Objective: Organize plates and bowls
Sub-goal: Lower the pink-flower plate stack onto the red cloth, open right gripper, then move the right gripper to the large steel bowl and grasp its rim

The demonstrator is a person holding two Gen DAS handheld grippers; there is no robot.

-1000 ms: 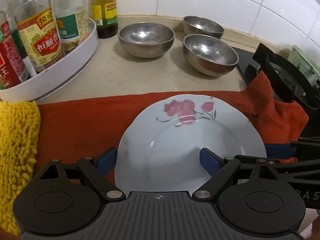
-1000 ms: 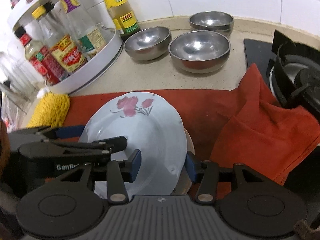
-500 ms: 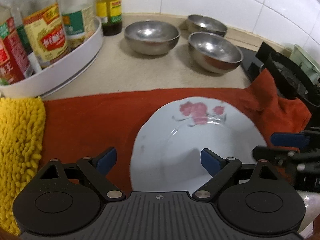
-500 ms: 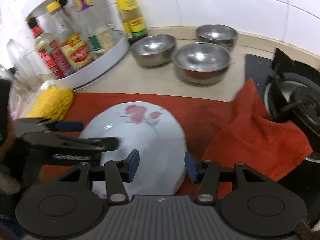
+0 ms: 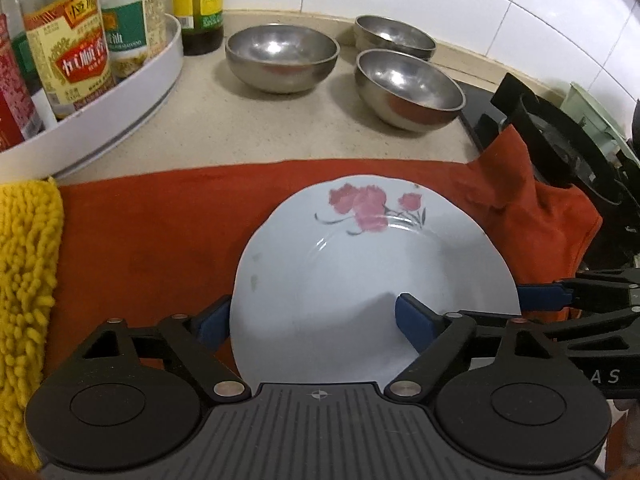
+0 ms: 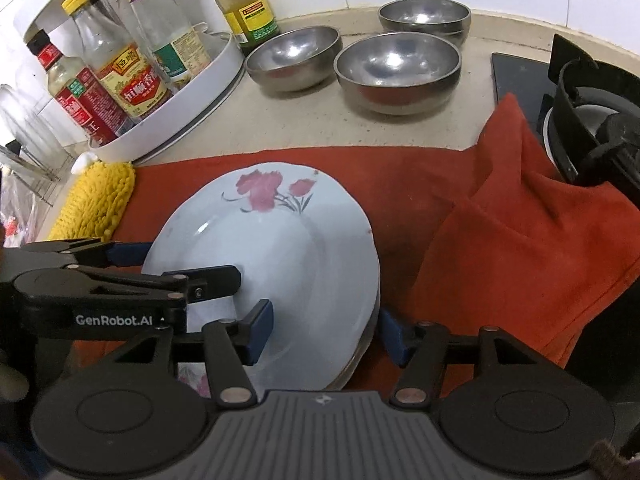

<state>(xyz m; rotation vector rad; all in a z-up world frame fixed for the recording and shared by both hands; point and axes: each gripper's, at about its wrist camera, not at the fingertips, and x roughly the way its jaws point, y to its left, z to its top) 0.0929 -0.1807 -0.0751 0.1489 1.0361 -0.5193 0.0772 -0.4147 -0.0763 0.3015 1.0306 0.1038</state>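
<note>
We hold both grippers at the flowered plate (image 6: 280, 248), which tops a stack on the red cloth (image 6: 500, 248) near the surface's front edge. The left gripper (image 5: 312, 320) has jaws spread astride its left rim, just closing slightly; the right gripper (image 6: 324, 330) has jaws just opening, loose around the right rim.

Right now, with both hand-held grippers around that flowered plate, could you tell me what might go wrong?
1. The flowered plate sits on a stack, slightly off-centre; a nudge might slide it off.
2. The right hand-held gripper straddles the stack's edge with jaws just opening, pads clear. Closing could catch the lower plates too.
3. The left hand-held gripper straddles the opposite rim, jaws just closing. Lifting from both sides unevenly could tip the plate onto the red cloth.
</note>
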